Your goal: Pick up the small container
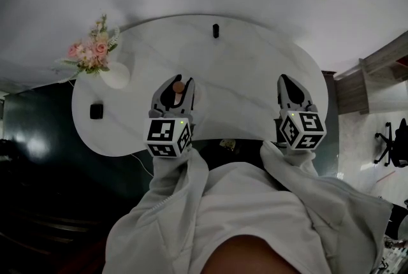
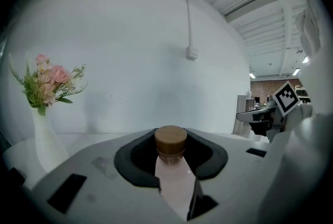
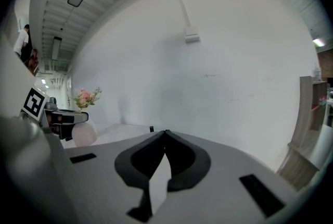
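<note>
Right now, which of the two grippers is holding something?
The left gripper: it is shut on the small container with the wooden lid. The right gripper is shut too, with nothing between its jaws.

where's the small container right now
The small container is gripped in the left gripper, left of centre in the head view, over the white table, with the flower vase further left.
</note>
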### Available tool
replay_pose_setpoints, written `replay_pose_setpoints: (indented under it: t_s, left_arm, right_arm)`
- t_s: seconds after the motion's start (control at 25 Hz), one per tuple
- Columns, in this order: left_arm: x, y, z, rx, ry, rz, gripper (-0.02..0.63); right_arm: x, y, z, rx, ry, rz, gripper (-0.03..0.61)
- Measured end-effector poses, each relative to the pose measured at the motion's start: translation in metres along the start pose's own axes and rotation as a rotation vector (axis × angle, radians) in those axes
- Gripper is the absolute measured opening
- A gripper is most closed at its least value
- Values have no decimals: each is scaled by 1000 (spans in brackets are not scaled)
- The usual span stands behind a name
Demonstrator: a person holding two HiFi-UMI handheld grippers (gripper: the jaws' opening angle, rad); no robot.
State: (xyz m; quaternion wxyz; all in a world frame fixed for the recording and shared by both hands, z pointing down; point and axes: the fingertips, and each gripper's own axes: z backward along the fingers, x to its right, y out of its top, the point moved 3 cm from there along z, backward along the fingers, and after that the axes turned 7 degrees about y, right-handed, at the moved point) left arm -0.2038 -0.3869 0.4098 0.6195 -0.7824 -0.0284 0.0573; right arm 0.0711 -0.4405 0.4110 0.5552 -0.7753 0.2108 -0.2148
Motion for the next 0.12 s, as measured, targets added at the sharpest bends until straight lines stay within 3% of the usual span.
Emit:
replay_pose_setpoints:
  t_s: [0.12]
  left_arm:
    - [2, -2, 0, -4, -2, 0, 117]
  right_arm:
    - [0, -2, 0, -4, 3, -2, 49]
